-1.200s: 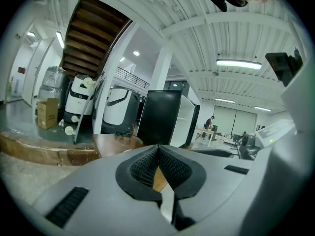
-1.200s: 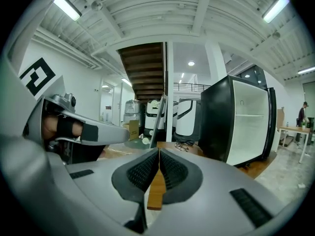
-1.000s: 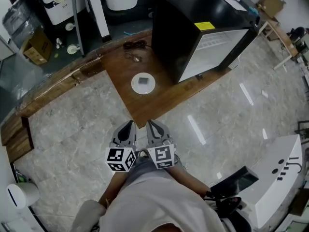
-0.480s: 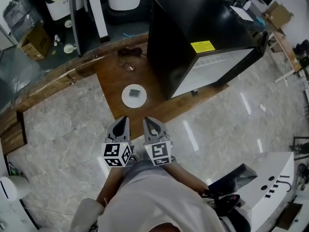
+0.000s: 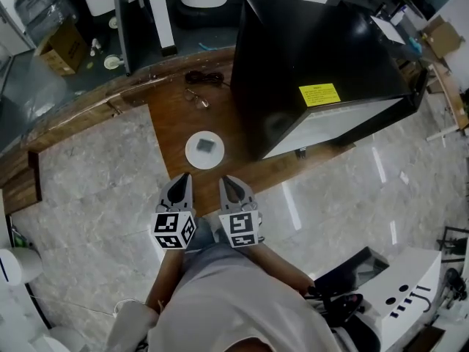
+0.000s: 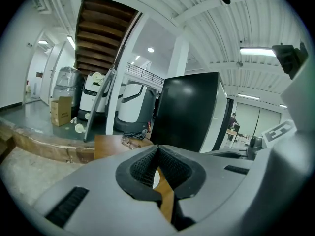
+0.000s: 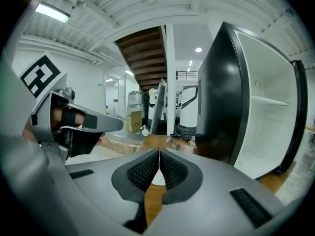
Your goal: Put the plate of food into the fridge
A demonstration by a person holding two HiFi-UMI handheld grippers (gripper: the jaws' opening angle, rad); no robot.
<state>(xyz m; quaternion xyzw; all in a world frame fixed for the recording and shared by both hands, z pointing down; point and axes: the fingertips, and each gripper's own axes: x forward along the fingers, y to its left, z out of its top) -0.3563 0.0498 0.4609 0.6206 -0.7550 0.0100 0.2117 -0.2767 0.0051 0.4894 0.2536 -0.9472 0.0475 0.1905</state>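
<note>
Grippers: the left gripper (image 5: 183, 182) and the right gripper (image 5: 228, 185) are side by side in front of the person. Both have their jaws together, with nothing between them.
Plate: the white plate (image 5: 205, 150) lies flat on the wooden floor panel (image 5: 170, 119), with a small dark square of food in its middle.
Direction: the plate is just ahead of both grippers, almost on the line between them, so neither hand is clearly nearer.
Axis: the plate is round, so there is no long axis to match.
Fridge: the black fridge (image 5: 308, 57) stands to the right of the plate, its white inside open toward the person's right.
Next move: probably the jaws must open and take the rim.
</note>
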